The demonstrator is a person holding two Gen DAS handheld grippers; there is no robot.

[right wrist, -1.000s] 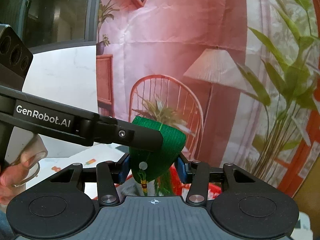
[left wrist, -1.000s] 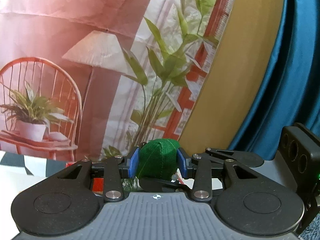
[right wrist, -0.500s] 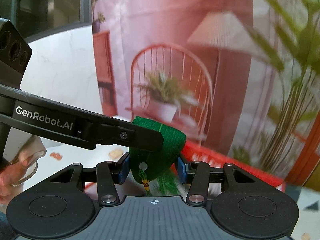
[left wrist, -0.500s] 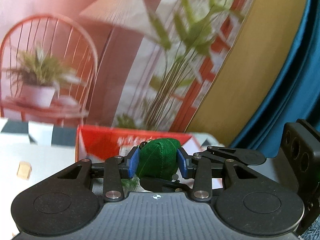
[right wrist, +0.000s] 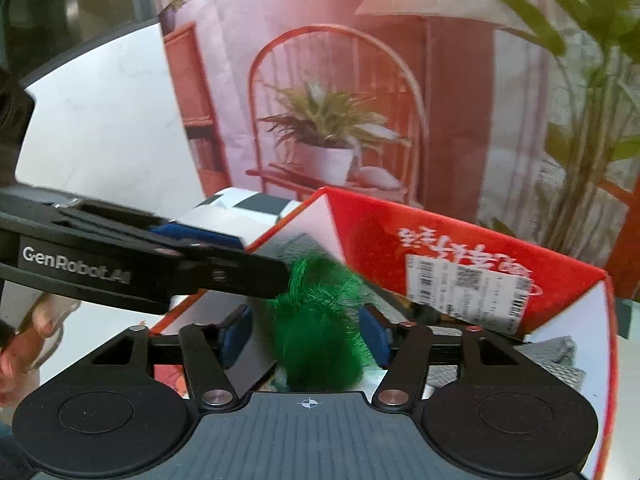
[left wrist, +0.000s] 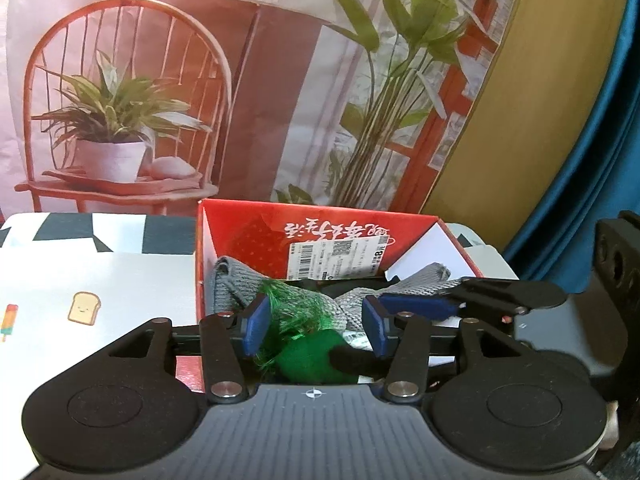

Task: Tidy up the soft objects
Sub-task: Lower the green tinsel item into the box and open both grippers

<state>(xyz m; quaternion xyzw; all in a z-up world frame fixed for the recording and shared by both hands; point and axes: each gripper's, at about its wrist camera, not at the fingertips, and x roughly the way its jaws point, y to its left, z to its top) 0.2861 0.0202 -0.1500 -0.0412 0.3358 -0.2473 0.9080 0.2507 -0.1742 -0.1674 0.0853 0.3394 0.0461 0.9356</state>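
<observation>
dropping the green tasselled soft toy (left wrist: 308, 354) into the red box (left wrist: 320, 232) at the worktop's far edge beside grey knitwear (left wrist: 224, 284), both left gripper (left wrist: 314, 326) and right gripper (right wrist: 304, 334) spreading wide, placement nearly finishing.

The fringed green fabric piece (right wrist: 320, 332) is motion-blurred in the right wrist view, its lower end hidden behind the gripper body. Grey knitted cloth (left wrist: 230, 284) lies partly hidden inside the red cardboard box (left wrist: 320, 228).
</observation>
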